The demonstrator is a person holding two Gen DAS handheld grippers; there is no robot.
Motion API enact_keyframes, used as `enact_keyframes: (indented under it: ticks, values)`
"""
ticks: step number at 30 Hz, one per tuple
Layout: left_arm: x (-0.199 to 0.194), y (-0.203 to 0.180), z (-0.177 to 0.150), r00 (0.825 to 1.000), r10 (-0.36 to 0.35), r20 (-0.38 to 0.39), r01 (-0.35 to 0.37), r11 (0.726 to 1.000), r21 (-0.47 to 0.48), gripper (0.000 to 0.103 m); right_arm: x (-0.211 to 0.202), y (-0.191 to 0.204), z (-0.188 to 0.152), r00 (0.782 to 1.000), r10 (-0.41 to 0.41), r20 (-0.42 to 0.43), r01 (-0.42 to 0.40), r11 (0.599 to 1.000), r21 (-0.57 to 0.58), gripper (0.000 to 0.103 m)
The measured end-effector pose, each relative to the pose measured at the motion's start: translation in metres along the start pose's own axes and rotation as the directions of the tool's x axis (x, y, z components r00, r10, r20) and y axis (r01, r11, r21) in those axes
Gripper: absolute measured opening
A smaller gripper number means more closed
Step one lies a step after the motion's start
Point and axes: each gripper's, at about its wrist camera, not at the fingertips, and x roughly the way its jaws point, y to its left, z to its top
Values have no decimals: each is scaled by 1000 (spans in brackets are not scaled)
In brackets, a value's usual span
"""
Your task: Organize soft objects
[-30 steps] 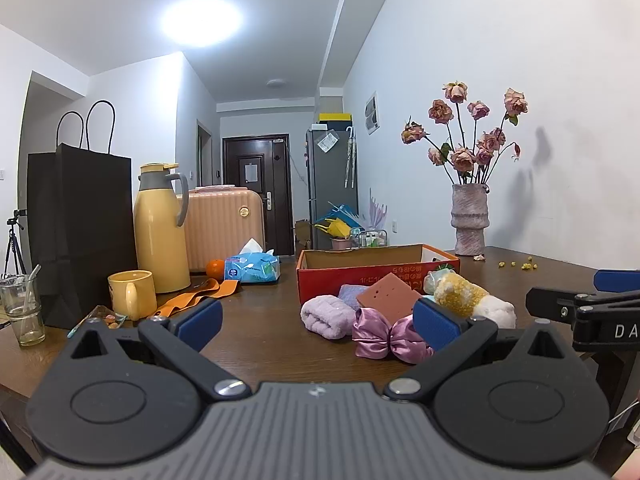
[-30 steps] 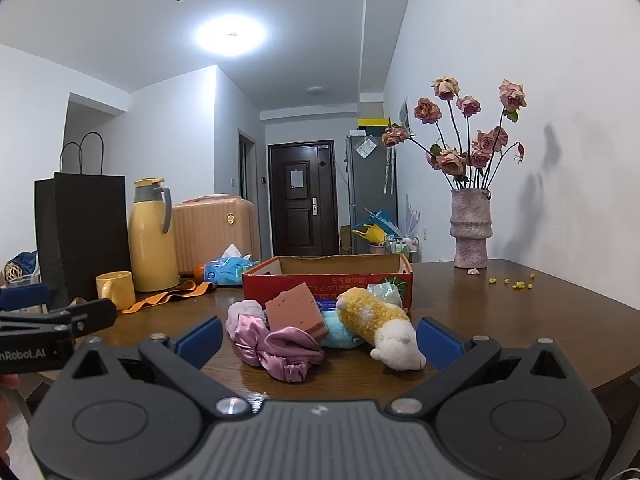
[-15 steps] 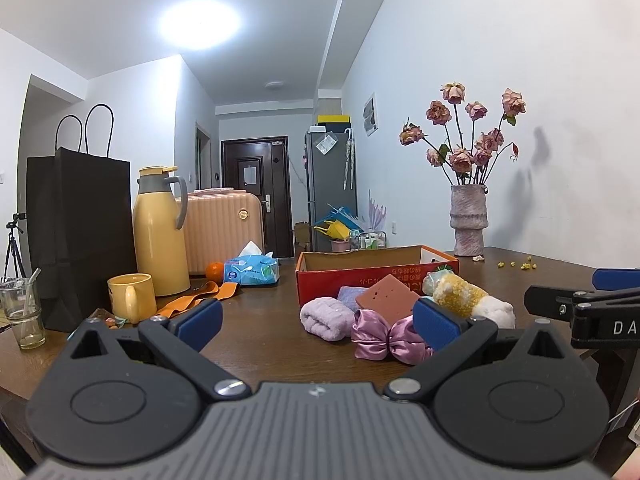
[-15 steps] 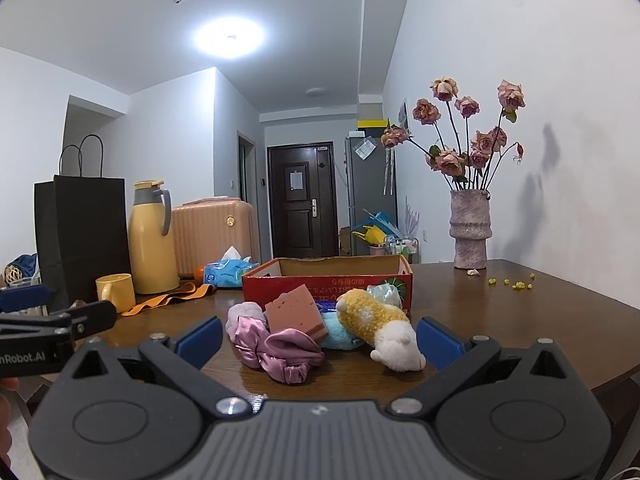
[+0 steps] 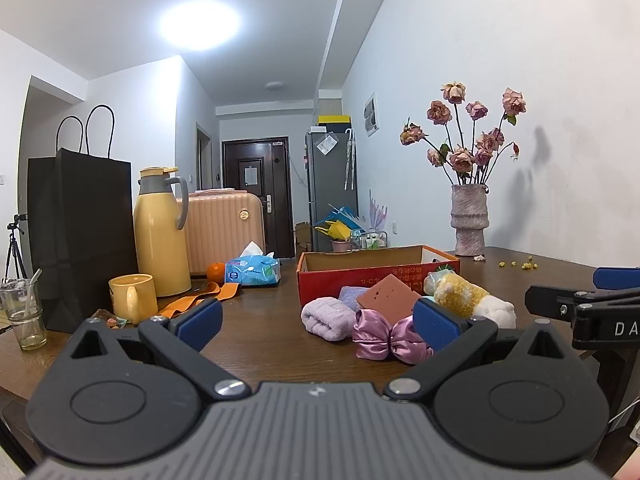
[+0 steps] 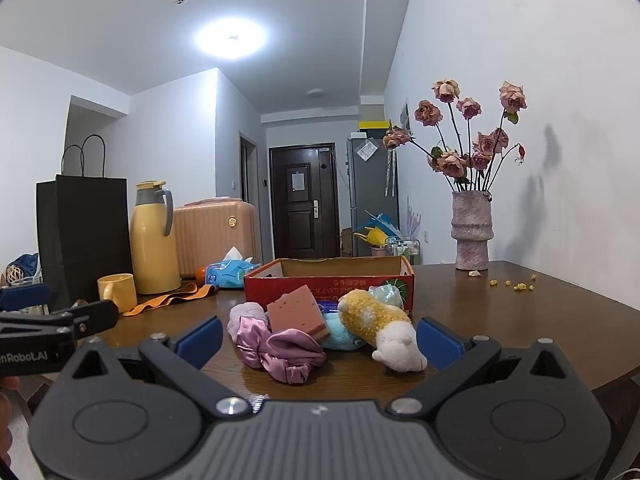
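Note:
A heap of soft things lies on the brown table in front of a red cardboard box (image 5: 376,276) (image 6: 332,280): a lilac rolled towel (image 5: 324,318), a pink satin scrunchie (image 5: 388,336) (image 6: 276,350), a brown-pink sponge (image 5: 388,292) (image 6: 298,312), and a yellow-and-white plush (image 5: 468,300) (image 6: 380,322). A light blue soft item (image 6: 340,334) lies under the plush. My left gripper (image 5: 316,320) is open, held short of the heap with nothing between its fingers. My right gripper (image 6: 318,334) is open too, low over the near table edge, facing the heap.
At the left stand a black paper bag (image 5: 80,232), a yellow thermos (image 5: 160,236), a yellow mug (image 5: 130,296), a glass (image 5: 24,312), an orange strap (image 5: 192,300) and a tissue pack (image 5: 252,272). A vase of dried roses (image 5: 468,220) stands at the far right by the wall.
Both grippers have barely shifted; the views have tilted slightly. Nothing on the table has moved.

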Motion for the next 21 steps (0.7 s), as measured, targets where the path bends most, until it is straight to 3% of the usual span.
enact_keyframes:
  ticks: [21]
  values:
    - [0, 2, 0, 1000, 0, 1, 0, 1000, 2, 103, -1, -2, 0, 1000, 10, 13, -10, 1000, 11, 103]
